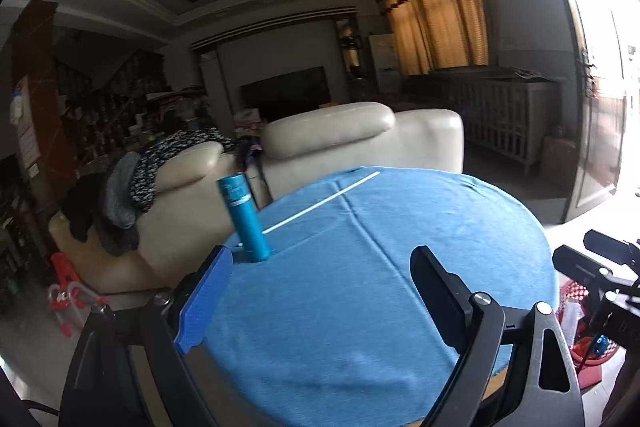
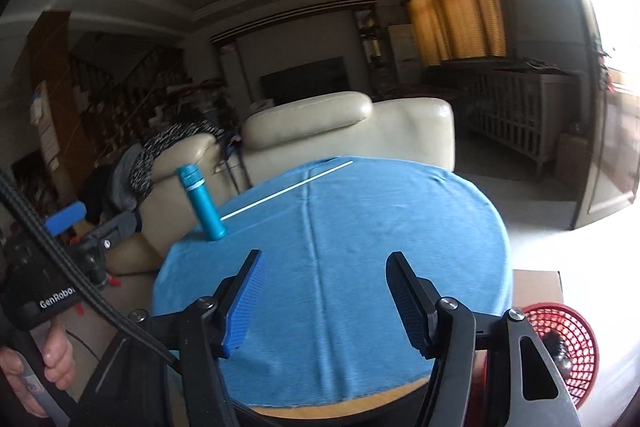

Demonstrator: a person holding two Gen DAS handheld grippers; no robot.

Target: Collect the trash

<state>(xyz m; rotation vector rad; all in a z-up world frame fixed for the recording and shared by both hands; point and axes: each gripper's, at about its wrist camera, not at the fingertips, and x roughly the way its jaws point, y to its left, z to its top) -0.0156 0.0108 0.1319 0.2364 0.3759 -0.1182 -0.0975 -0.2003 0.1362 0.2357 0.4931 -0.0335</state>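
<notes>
Bench (image 2: 360,307): round, covered with a blue cloth (image 1: 380,267).

Item 1: teal bottle (image 1: 246,219), upright, at the far left edge of the bench.

Item 2: thin white stick (image 1: 324,201), lying flat on the cloth, running from just beside the bottle toward the far edge.

Item 3: red mesh basket (image 2: 568,343), low at the near right of the bench, something dark inside; contents unclear.

Left tongs (image 1: 320,291): released, jaws wide apart, nothing between them, over the near part of the cloth.

Right tongs (image 2: 324,303): released, jaws apart and empty, over the near middle of the cloth.

Background: cream sofa (image 1: 360,139) beyond the bench, dark clothes (image 1: 132,187) draped over its left end.
</notes>
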